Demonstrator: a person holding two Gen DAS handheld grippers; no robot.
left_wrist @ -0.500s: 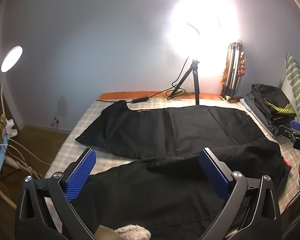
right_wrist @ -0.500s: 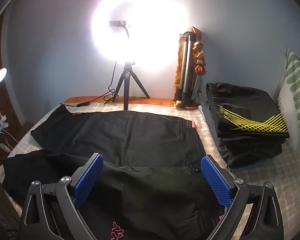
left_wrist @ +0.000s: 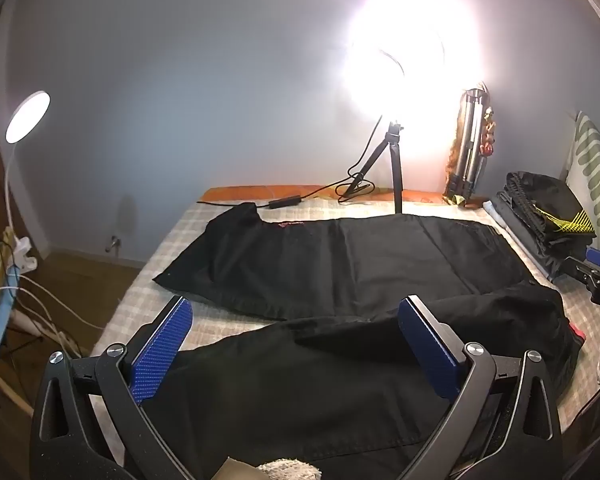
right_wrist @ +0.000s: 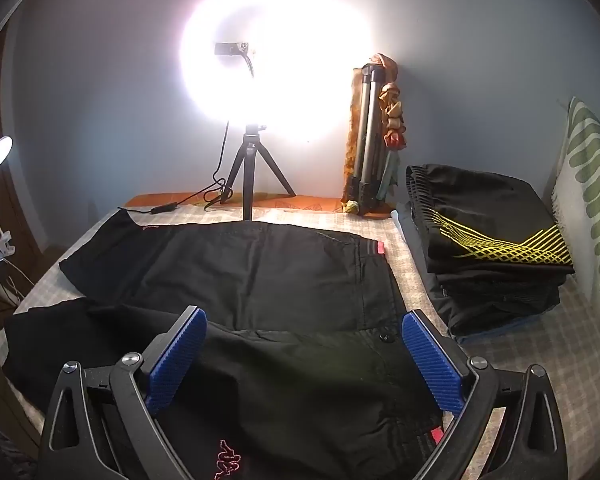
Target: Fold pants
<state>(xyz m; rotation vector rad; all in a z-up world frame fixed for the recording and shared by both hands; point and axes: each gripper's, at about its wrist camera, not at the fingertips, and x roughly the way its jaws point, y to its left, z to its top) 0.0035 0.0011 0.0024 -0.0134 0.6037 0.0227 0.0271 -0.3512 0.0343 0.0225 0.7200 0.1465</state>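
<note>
- Left wrist view: left gripper (left_wrist: 292, 344) gapes wide, empty, above the near leg of the black pants (left_wrist: 340, 264), whose long axis runs left-right across the bed (left_wrist: 152, 292).
- Right wrist view: right gripper (right_wrist: 304, 356) equally wide, empty, over the waistband end; probably nearer the waist.

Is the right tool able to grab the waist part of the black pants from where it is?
Probably yes. The right tool hangs open just above the black pants, their waist end lies right by its fingers, and nothing sits between them.
</note>
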